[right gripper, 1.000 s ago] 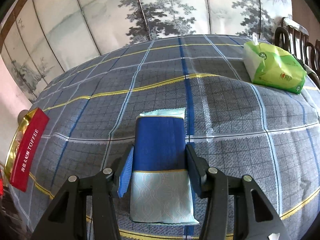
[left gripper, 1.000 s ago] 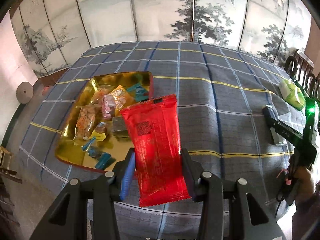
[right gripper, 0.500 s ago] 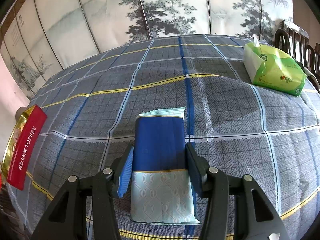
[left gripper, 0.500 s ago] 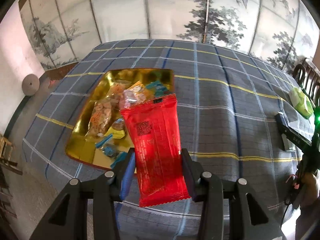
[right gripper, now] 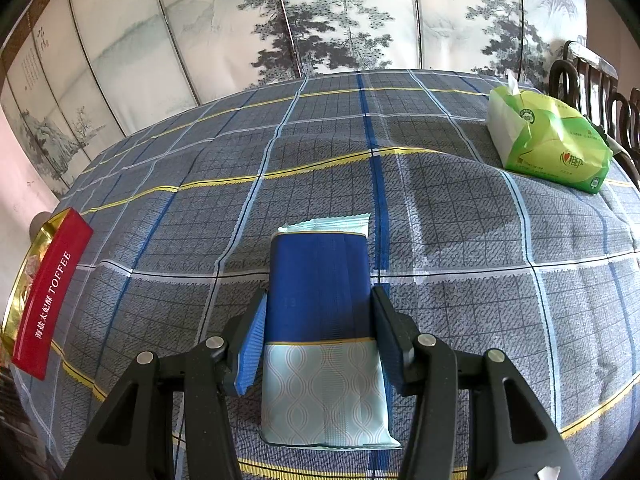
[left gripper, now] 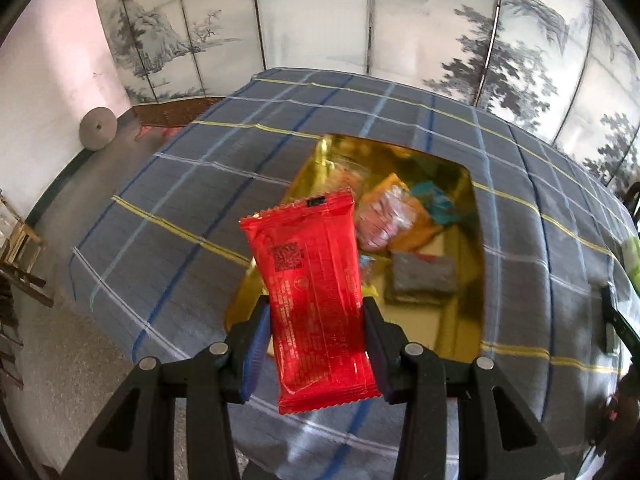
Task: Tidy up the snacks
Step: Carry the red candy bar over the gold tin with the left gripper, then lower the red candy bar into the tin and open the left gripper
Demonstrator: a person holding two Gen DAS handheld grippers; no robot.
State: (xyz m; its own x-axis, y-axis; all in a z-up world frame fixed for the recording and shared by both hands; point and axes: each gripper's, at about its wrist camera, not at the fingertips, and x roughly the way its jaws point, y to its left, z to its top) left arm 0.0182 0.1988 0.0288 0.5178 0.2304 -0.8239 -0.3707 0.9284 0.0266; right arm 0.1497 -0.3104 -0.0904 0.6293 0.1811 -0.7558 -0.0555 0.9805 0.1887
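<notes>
the left tool (left gripper: pixel 316 330) is clenched on a glossy red foil snack packet (left gripper: pixel 314 308), held above the near edge of the shiny gold rectangular tin tray (left gripper: pixel 468 280) on the blue-grey plaid-covered counter (left gripper: pixel 180 208). inside the tray lie mixed wrapped snacks (left gripper: pixel 396 220). the right tool (right gripper: pixel 318 330) grips a dark blue and pale teal snack packet (right gripper: pixel 320 328), well to the right of the tray's red toffee-lettered side (right gripper: pixel 50 294).

Left wrist view looks steeply down along its fingers, close above the gold tin (left gripper: pixel 472 216) on the plaid cloth (left gripper: pixel 192 208), a painted screen (left gripper: pixel 320 12) behind. Right wrist view, equally close and tilted down, faces across the cloth toward the same screen. Both share the cloth, screen and tin, which sits at the right view's far left edge (right gripper: pixel 24 276)
</notes>
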